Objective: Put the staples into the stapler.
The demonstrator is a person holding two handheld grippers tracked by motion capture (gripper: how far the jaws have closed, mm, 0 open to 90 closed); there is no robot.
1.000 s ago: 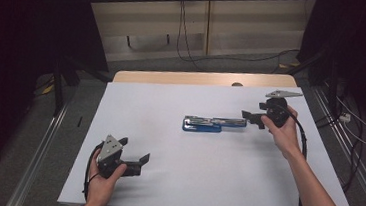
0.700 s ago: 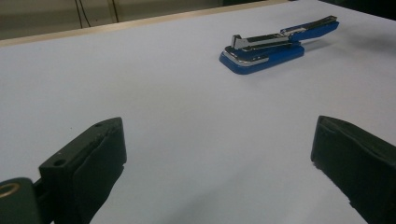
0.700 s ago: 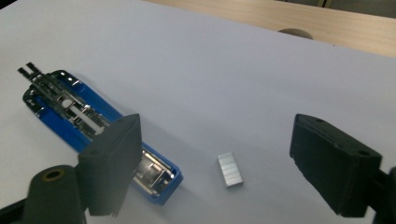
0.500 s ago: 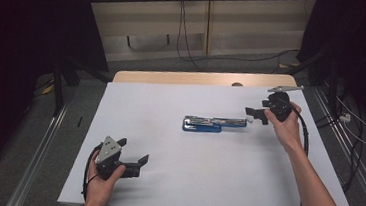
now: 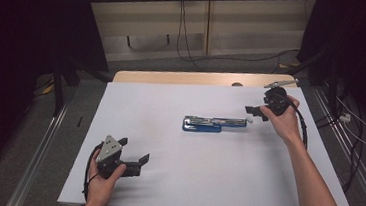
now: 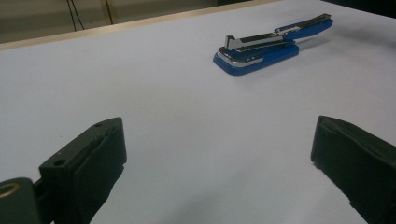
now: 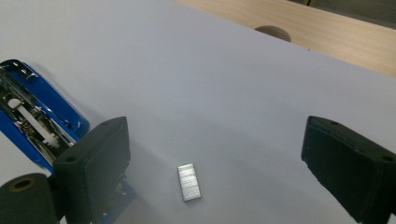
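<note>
high view: fixed above the near table (image 5: 204,185) edge, facing 12 o'clock and down, distant. left gripper view: low, close to the surface, facing the stapler (image 6: 261,49) at 1 o'clock. right gripper view: close, sharing that stapler (image 7: 32,116) at 9 o'clock.

A white sheet (image 5: 205,165) covers most of a wooden table (image 5: 173,77), whose bare far edge has a round hole (image 5: 237,84). Behind the table, black cables (image 5: 183,20) hang down a pale wall. More cables (image 5: 354,133) lie on the grey floor at right.
</note>
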